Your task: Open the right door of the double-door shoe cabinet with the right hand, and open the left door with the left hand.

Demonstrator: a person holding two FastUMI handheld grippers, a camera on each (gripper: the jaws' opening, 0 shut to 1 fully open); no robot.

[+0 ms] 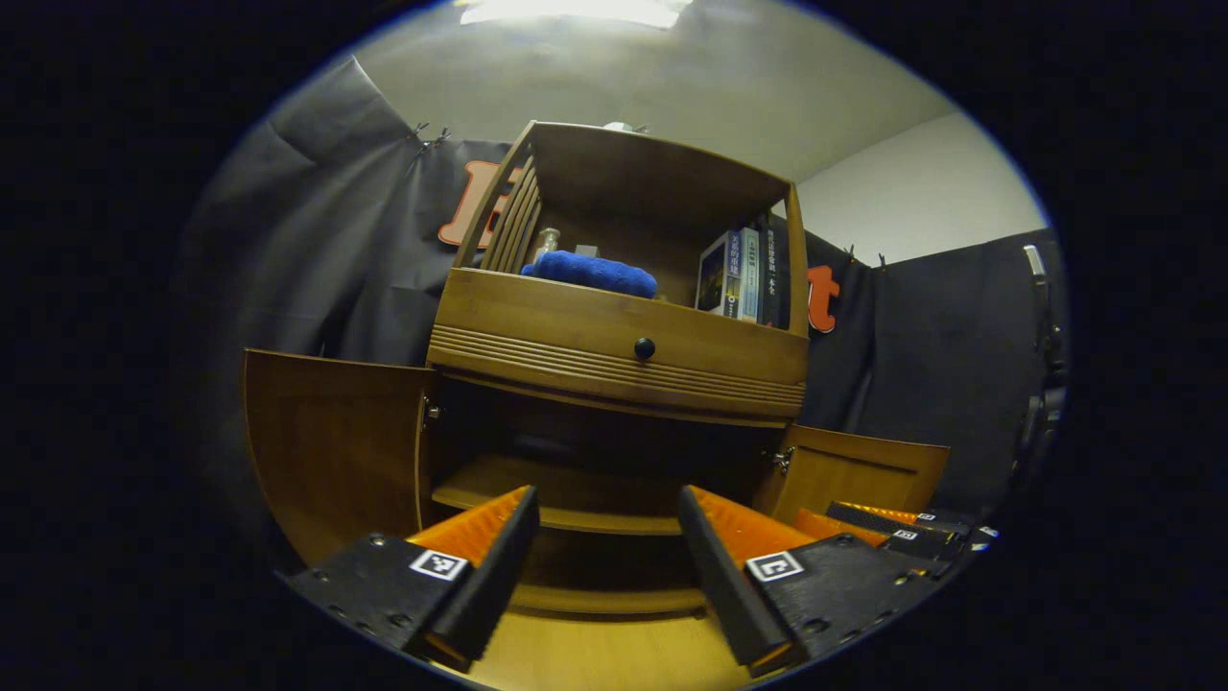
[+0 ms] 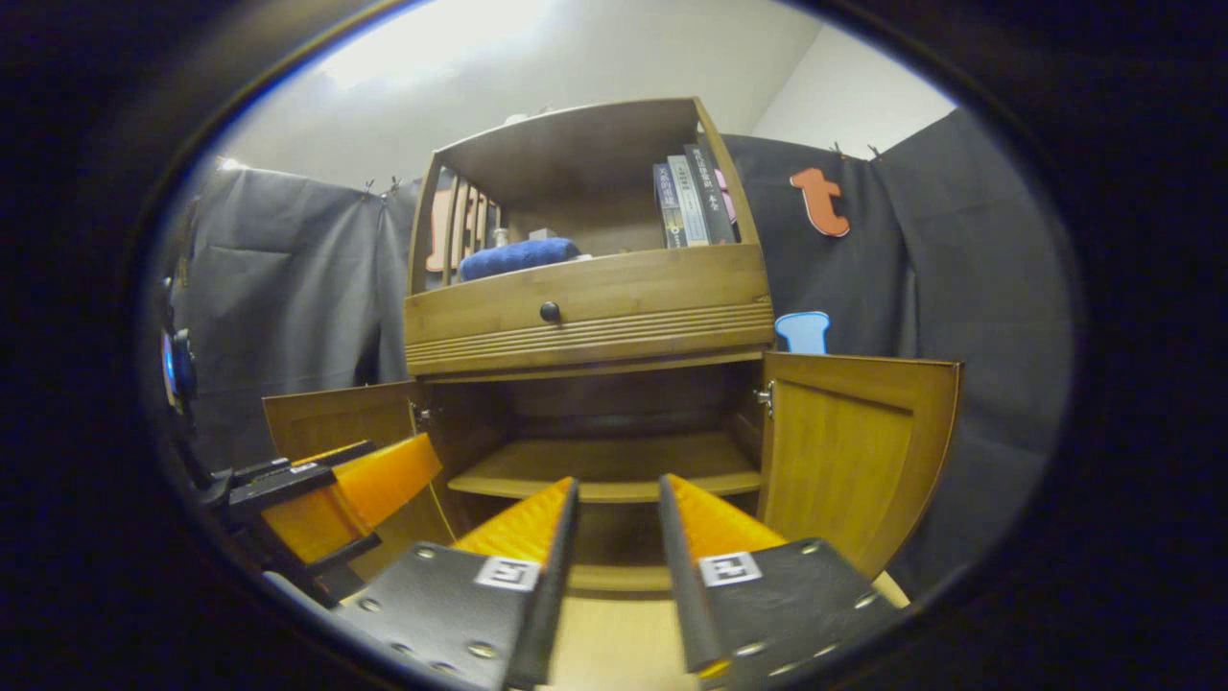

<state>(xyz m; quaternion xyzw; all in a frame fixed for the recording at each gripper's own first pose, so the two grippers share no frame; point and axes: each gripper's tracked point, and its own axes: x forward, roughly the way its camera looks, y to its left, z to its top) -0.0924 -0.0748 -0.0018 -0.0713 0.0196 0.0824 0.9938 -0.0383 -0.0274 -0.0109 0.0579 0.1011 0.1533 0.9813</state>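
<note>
Both of my jaws stand parted with nothing between them. On my left gripper (image 1: pixel 606 547) the gap is wide; on my right gripper (image 2: pixel 614 537) it is narrower, yet still released. Neither touches the cabinet.

Past the tips, low and close, lies the pale wooden floor (image 1: pixel 614 653), and just beyond it the shoe cabinet (image 2: pixel 585 288) with its lower compartment laid open. Its left door (image 1: pixel 331 451) is swung out to one side and its right door (image 2: pixel 849 451) to the other, each hanging on a small metal hinge (image 2: pixel 765 395). Inside I see one wooden shelf (image 2: pixel 604 465) across the middle, bare on the part I can see; the space beneath it is dark.

Above the compartment runs a closed drawer (image 2: pixel 595 302) with a round dark knob (image 2: pixel 550 311). Over that is an open cubby holding a rolled blue towel (image 1: pixel 590 273), a small glass bottle (image 1: pixel 545 242) behind it, and several upright books (image 1: pixel 743 278) against the far side.

In the right gripper view my left gripper sits low beside the left door.
</note>
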